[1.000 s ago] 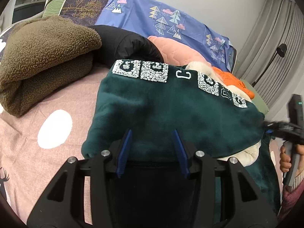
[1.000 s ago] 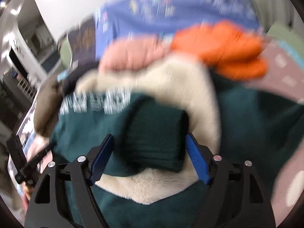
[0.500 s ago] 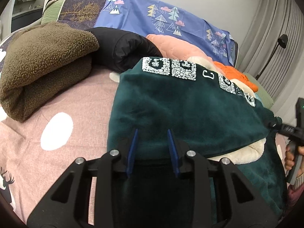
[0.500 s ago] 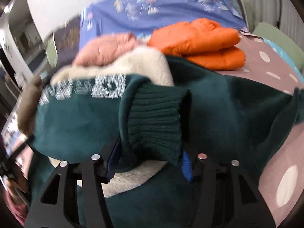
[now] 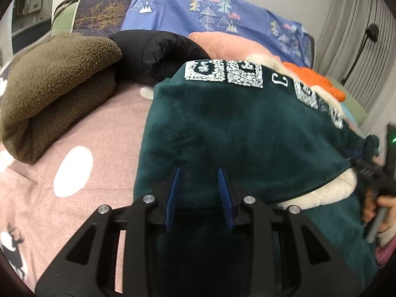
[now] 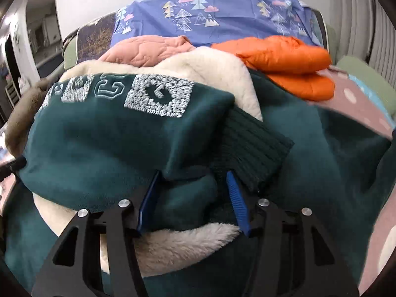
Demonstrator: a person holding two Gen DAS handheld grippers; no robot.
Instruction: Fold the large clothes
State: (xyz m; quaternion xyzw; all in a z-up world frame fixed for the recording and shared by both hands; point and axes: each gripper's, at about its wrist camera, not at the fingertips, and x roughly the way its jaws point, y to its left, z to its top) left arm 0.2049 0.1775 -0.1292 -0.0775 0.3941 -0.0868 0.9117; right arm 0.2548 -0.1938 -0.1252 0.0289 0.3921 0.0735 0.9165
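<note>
Green fleece jacket (image 5: 247, 133) lay on the bed (image 5: 81, 133), cream lining showing at the folded edge. Left claw (image 5: 199, 193) was clamped on a bunch of its fabric at the near left edge. Right claw (image 6: 193, 198) pinched the fold beside the ribbed cuff (image 6: 250, 148), cloth packed between both pads.

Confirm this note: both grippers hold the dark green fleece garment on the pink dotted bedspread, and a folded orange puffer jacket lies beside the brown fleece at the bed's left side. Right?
Not quite. The folded garment beside the brown fleece is a black jacket, as the left wrist view shows. The orange puffer jacket lies on the far right. The left gripper and right gripper do hold the dark green fleece garment on the pink dotted bedspread.
</note>
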